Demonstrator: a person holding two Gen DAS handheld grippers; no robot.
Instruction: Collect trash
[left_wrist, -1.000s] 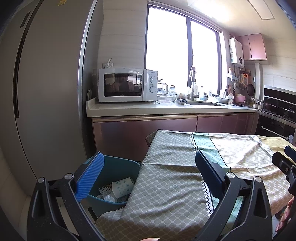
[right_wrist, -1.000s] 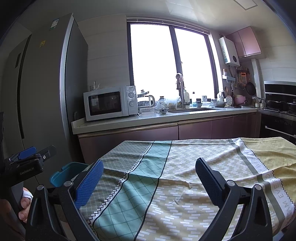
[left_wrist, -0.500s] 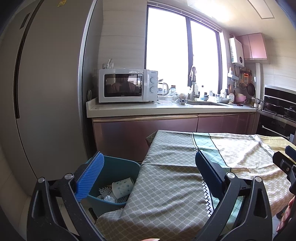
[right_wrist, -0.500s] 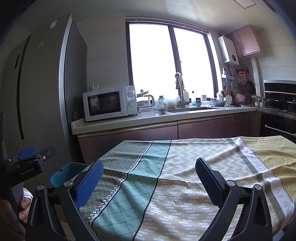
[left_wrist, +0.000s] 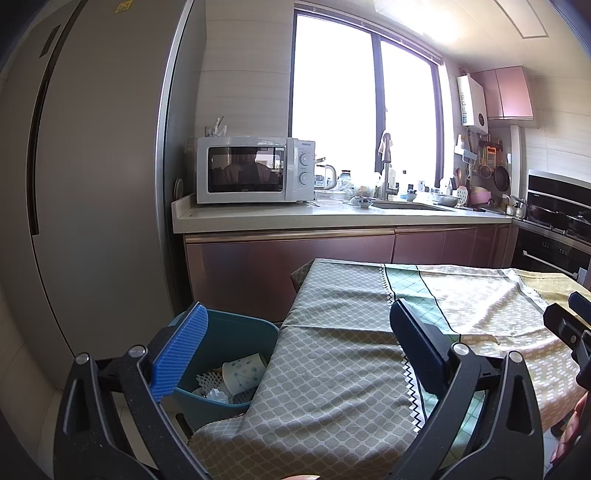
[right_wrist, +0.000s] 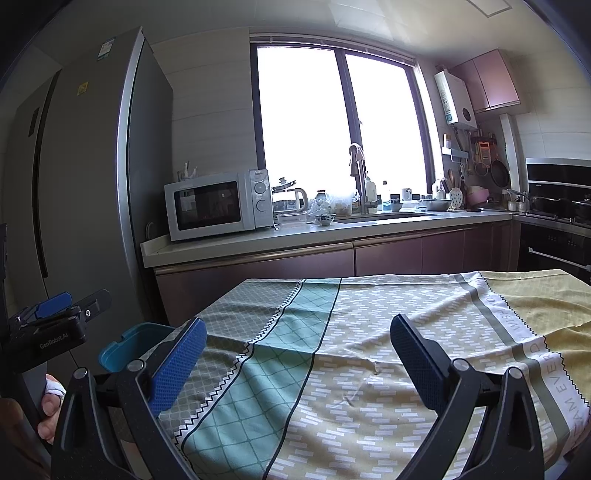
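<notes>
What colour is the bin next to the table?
The bin is teal blue, shown best in the left wrist view, with trash inside.

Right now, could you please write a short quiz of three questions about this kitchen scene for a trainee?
1. True or false: the left gripper holds a piece of trash.
2. Where does the blue bin stand? A) on the counter B) on the floor beside the table C) on the table
3. Name one thing lying in the bin.

Key:
1. False; both the left and the right gripper are open and empty.
2. B
3. A paper cup with a dotted pattern.
</notes>
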